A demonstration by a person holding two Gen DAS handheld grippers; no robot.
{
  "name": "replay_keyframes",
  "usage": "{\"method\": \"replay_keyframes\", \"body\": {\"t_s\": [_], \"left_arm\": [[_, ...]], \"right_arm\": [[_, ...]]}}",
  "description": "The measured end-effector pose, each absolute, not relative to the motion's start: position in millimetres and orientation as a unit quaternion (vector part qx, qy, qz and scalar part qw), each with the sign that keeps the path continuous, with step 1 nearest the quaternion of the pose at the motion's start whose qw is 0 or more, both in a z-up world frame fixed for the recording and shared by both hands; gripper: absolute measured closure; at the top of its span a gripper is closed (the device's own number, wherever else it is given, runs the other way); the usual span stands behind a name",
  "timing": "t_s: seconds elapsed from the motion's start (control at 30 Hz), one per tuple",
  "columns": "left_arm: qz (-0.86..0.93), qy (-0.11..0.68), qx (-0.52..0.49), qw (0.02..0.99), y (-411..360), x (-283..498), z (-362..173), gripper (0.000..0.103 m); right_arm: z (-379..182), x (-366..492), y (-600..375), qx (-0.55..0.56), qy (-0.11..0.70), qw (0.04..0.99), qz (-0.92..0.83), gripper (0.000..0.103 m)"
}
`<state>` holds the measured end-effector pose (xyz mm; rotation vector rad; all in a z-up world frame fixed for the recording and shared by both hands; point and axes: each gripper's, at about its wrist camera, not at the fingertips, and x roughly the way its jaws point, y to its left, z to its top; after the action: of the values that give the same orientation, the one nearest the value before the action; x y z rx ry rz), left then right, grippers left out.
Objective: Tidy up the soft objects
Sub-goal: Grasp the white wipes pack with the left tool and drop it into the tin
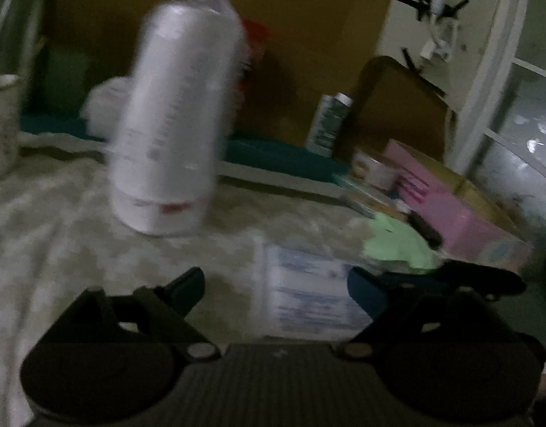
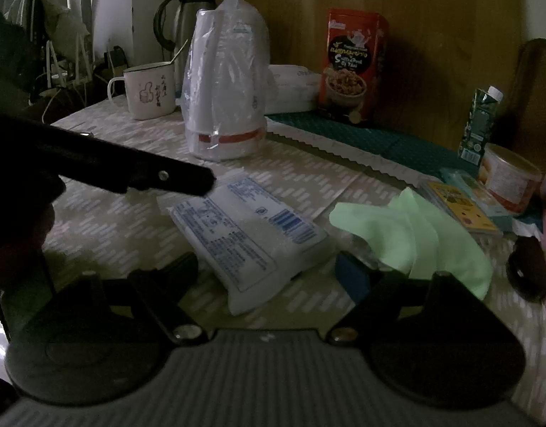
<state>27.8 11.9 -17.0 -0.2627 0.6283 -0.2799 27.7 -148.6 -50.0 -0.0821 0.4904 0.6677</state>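
Note:
A soft white packet with blue print (image 2: 251, 238) lies flat on the patterned tablecloth, just ahead of my right gripper (image 2: 269, 267), which is open and empty. A light green cloth (image 2: 415, 235) lies crumpled to its right. The blurred left wrist view shows the same packet (image 1: 308, 295) and the green cloth (image 1: 397, 242) ahead of my left gripper (image 1: 276, 277), open and empty. The left gripper also shows as a dark finger (image 2: 159, 178) in the right wrist view, just left of the packet.
A bagged stack of white cups (image 2: 225, 85) stands at the table's middle. Behind are a mug (image 2: 150, 90), a kettle (image 2: 184, 17), a red cereal box (image 2: 355, 67), a carton (image 2: 481, 124), a tub (image 2: 509, 178), booklets (image 2: 461, 206) and a pink box (image 1: 451, 206).

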Motion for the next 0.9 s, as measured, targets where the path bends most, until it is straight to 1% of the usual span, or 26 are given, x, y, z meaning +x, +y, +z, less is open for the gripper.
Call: {"method": "replay_keyframes", "body": {"t_s": [0.03,0.1,0.13,0.17,0.2,0.3,0.47,0.67,0.77,0.9], "left_arm": [[-0.142,0.312,-0.125,0.931,6.4,29.7,-17.8,0.012],[-0.149,0.318,-0.114,0.929,-4.8,31.3,-18.7,0.016],[-0.151,0.318,-0.107,0.930,-9.3,30.3,-19.1,0.017],[-0.145,0.318,-0.096,0.932,-15.6,28.3,-19.1,0.019],[-0.138,0.318,-0.087,0.934,-20.2,25.6,-18.9,0.021],[-0.132,0.321,-0.095,0.933,-26.1,15.1,-18.8,0.021],[-0.147,0.336,-0.091,0.926,-46.6,-1.1,-17.5,0.021],[-0.190,0.354,-0.045,0.915,-106.8,3.8,-15.8,0.021],[-0.217,0.342,-0.034,0.914,-139.1,12.8,-3.7,0.021],[-0.256,0.300,-0.017,0.919,-186.2,45.9,27.9,0.020]], "right_arm": [[-50.0,27.3,-148.5,-0.040,0.237,0.914,0.326,0.019],[-50.0,25.6,-147.6,-0.041,0.233,0.912,0.334,0.030],[-49.9,24.1,-147.0,-0.043,0.229,0.912,0.338,0.033],[-49.6,22.7,-146.3,-0.044,0.227,0.910,0.345,0.043],[-49.2,20.8,-145.6,-0.042,0.225,0.909,0.349,0.045],[-48.8,14.9,-145.9,-0.044,0.218,0.912,0.345,0.049],[-49.8,-7.1,-160.5,-0.051,0.208,0.910,0.355,0.050],[-60.5,-19.4,-204.0,-0.033,0.221,0.914,0.340,0.049],[-62.9,-25.3,-236.0,-0.005,0.215,0.924,0.316,0.049],[-52.1,-33.7,-278.0,0.003,0.165,0.953,0.253,0.049]]}}
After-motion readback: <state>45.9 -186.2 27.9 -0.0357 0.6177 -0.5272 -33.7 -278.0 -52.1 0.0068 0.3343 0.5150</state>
